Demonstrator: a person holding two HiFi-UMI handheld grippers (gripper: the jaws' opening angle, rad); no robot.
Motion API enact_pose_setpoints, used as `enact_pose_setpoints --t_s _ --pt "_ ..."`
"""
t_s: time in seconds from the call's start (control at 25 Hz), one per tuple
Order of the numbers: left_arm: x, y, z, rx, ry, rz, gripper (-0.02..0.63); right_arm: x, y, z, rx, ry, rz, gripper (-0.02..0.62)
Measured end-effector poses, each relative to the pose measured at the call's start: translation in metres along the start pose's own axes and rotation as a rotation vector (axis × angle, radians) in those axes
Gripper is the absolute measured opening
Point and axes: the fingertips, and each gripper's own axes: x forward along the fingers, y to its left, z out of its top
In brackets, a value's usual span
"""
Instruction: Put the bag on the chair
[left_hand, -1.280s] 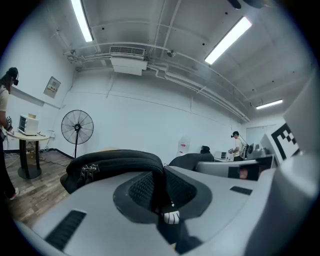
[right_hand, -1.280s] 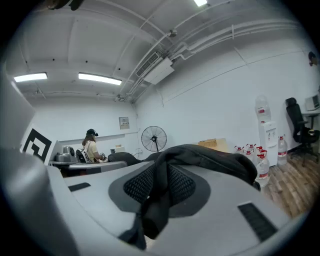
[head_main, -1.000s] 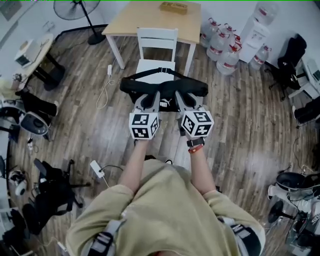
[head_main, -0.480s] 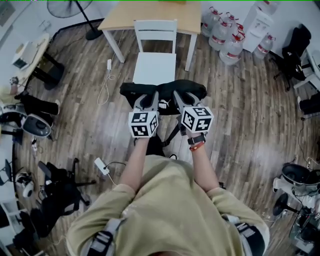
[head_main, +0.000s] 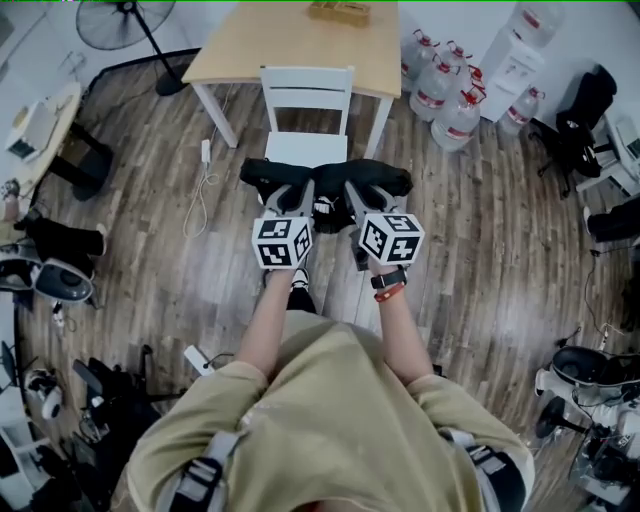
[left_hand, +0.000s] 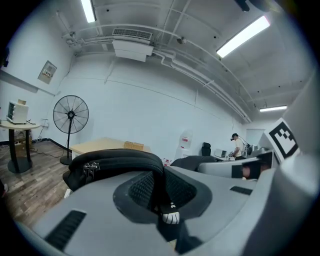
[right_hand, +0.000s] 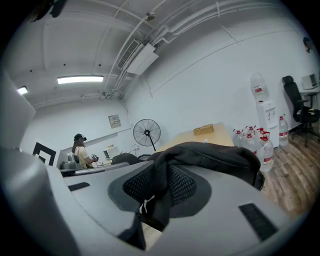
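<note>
A black bag (head_main: 270, 172) hangs stretched between my two grippers, just in front of and over the near edge of the white chair (head_main: 305, 95). My left gripper (head_main: 291, 192) is shut on the bag's left half (left_hand: 117, 162), fabric pinched between its pads. At the bag's right half (right_hand: 210, 155), my right gripper (head_main: 352, 192) is likewise shut on the fabric. A strap dangles below the bag between the grippers. The chair's seat (head_main: 310, 148) is partly hidden by the bag.
A wooden table (head_main: 300, 45) with a small box (head_main: 338, 12) stands behind the chair. Several water bottles (head_main: 445, 90) and a dispenser (head_main: 522, 45) are at the right. A fan (head_main: 125, 20) stands far left. Cables lie on the floor (head_main: 205, 175) left of the chair.
Both grippers have carried the bag forward toward the chair; the chair now lies closer, and the bag overlaps the seat's near edge.
</note>
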Motion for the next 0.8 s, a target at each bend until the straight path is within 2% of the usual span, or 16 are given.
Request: enact_pose_setpoints --t_s 0.28,0.64,0.8 --pt "0.071 0.068 0.034 0.026 0.004 -0.034 0.060 0.096 -0.016 0.028 0.048 0.010 -0.036 0.101" --pt "0.134 0.174 0.053 -0.023 0.019 -0.018 0.060 0.220 -0.010 0.043 0.033 0.046 -0.046 0.101" --pt "0.150 0.205 0.061 -0.027 0.014 -0.020 0.060 0.255 -0.008 0.045 0.056 0.045 -0.053 0.101"
